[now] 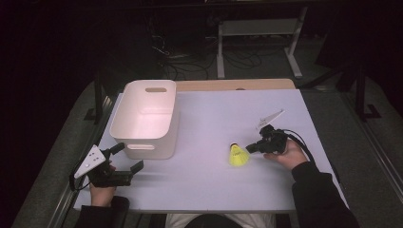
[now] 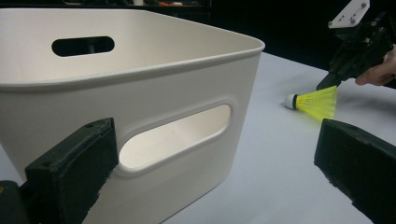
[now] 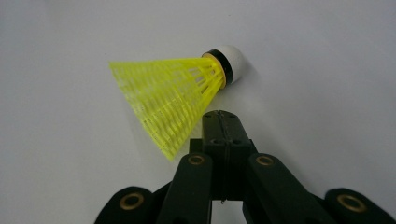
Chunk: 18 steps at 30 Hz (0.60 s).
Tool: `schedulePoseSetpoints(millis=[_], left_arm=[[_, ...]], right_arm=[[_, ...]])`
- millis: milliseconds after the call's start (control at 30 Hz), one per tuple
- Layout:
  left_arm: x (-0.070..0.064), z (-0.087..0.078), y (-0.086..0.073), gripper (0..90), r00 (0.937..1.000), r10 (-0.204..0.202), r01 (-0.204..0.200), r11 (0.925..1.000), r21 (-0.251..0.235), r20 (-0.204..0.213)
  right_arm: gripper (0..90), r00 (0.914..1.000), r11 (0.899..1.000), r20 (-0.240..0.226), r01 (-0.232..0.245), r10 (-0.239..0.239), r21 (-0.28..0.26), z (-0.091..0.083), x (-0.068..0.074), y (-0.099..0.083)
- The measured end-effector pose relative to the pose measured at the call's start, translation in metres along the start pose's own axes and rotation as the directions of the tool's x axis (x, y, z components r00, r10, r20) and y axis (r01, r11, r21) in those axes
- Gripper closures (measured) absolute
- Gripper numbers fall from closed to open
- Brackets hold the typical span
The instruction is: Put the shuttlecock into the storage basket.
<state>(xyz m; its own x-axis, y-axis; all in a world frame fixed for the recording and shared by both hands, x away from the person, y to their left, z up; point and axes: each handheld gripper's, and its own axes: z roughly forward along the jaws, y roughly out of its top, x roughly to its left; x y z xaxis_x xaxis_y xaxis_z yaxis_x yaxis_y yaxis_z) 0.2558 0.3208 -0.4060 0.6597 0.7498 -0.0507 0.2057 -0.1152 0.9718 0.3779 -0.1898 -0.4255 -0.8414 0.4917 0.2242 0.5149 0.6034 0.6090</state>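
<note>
One shuttlecock point(image 3: 180, 100) just beside right gripper's point(image 3: 223, 122) closed jaws.

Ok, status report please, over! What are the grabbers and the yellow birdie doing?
Left gripper open beside bin. Right gripper shut, empty, tips at shuttlecock. Shuttlecock on its side. Nothing between.
</note>
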Motion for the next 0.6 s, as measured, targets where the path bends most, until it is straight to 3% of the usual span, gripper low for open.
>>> schedulePoseSetpoints(millis=[600], left_arm=[[0.000,0.000,0.000,0.0,1.0000,0.000,0.000,1.0000,0.000,0.000]], right_arm=[[88.7,0.9979,0.999,-0.056,0.033,-0.032,0.018,0.021,0.015,0.015]])
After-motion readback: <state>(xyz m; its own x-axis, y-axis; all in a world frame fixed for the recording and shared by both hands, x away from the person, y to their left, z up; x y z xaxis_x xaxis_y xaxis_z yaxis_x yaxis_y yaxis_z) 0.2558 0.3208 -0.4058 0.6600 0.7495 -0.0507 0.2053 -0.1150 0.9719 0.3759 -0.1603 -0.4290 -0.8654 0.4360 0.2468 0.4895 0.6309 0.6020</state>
